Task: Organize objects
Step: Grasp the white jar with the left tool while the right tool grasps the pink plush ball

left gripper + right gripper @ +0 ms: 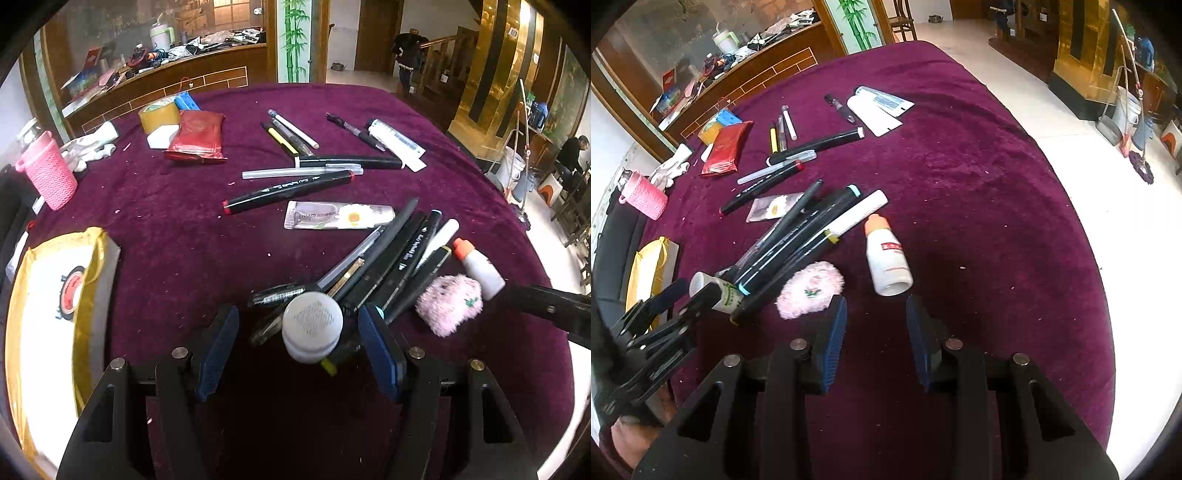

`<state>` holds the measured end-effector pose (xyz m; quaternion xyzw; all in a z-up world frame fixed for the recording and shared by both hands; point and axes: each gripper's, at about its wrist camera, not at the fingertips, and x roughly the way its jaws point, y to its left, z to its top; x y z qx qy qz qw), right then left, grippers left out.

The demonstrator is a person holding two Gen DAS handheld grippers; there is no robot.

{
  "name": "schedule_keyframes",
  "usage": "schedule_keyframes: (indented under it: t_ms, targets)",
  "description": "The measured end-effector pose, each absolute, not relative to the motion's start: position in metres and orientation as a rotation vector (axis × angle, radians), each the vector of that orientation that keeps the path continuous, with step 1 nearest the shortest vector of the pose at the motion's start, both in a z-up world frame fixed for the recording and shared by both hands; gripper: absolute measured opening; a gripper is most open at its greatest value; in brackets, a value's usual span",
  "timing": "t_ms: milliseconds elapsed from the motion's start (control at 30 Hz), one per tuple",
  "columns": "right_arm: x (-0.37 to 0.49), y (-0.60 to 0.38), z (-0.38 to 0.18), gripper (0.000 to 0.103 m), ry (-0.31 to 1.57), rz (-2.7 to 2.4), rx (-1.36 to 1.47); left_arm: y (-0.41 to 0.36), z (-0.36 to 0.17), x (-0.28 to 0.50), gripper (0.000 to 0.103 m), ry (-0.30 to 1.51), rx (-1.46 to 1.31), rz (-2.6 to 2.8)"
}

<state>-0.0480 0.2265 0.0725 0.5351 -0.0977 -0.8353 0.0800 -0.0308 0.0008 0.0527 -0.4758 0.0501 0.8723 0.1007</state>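
Observation:
A heap of black markers and pens [388,266] lies on the purple cloth, and it also shows in the right wrist view [798,240]. A small white bottle with a white cap [312,325] rests at the near end of the heap. My left gripper [297,314] stands open around it, with a gap at both blue pads. The right wrist view shows this bottle [718,291] behind the left gripper [683,299]. My right gripper [876,301] is open and empty. Just ahead of it lie a white bottle with an orange cap [888,258] and a pink fluffy pouch [810,290].
Farther back lie more pens [295,177], a cream tube [338,216], a red packet [197,134], a tape roll [159,114] and a pink cup [48,173]. A yellow-and-white bag [55,314] sits at the left. The table edge [1082,229] curves along the right.

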Motion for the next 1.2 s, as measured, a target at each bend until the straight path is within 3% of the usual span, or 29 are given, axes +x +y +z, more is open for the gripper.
schedule_keyframes:
  t_ms: [67,100,267,667,1033,1100,1200]
  targets:
    - [-0.049,0.229,0.071,0.031,-0.285,-2.492,1.597,0.001,0.049,-0.032,0.047,0.13,-1.407,2.569]
    - [-0.049,0.23,0.071,0.031,-0.283,-2.483,1.593,0.0,0.048,-0.032,0.028,0.105,-1.41,2.559]
    - [-0.052,0.218,0.067,0.031,-0.278,-2.406,1.564,-0.003,0.056,-0.025,0.028,0.042,-1.396,2.54]
    - [-0.078,0.185,0.037,0.031,-0.483,-2.259,1.661,-0.051,0.089,-0.008,0.028,-0.191,-1.369,2.553]
    - [-0.09,0.186,0.028,0.038,-0.598,-2.333,1.723,-0.089,0.086,0.004,0.028,-0.276,-1.391,2.549]
    - [-0.09,0.184,0.028,0.025,-0.588,-2.326,1.715,-0.096,0.088,0.005,0.028,-0.282,-1.385,2.547]
    - [-0.084,0.187,0.034,0.023,-0.627,-2.314,1.702,-0.113,0.096,0.009,0.028,-0.298,-1.364,2.555]
